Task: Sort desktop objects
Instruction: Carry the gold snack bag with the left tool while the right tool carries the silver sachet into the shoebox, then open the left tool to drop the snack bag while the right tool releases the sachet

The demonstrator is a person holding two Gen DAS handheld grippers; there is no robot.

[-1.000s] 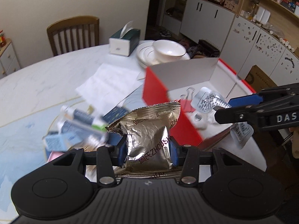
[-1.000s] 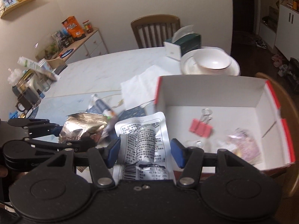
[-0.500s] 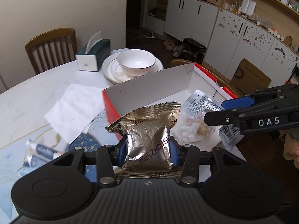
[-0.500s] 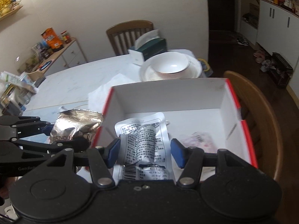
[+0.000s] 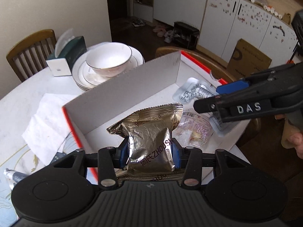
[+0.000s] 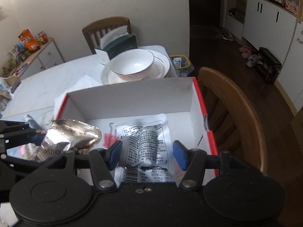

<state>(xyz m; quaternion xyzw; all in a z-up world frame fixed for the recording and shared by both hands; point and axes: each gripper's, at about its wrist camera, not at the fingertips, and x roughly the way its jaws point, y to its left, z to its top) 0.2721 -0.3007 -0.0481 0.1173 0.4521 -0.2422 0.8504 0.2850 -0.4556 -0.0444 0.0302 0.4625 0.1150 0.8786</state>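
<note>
The landmark is the white box (image 6: 132, 98) with red outer walls, standing on the white table (image 6: 47, 83) in front of a stack of plates with a bowl (image 6: 132, 64). Left of the box, on the tabletop, lies a crumpled white tissue sheet (image 5: 47, 121). Just inside the box's left wall the left gripper (image 5: 150, 154) hangs over the box floor, its blue pads pinching a crinkled silver foil packet (image 5: 149, 134) by the lower half — the packet's top flares free above the pads. Right of that, over the middle of the box, the right gripper (image 6: 147, 154) carries a white printed pouch (image 6: 144, 141); its left pad touches the pouch's edge, while the right pad stands apart from it, so the pinch itself cannot be made out. On the box floor lie a pink binder clip (image 6: 108, 138) between the two packets and, in the left wrist view, a clear snack bag (image 5: 197, 130) right of the foil packet. Behind the plates stands a green tissue box (image 6: 117, 45).
</note>
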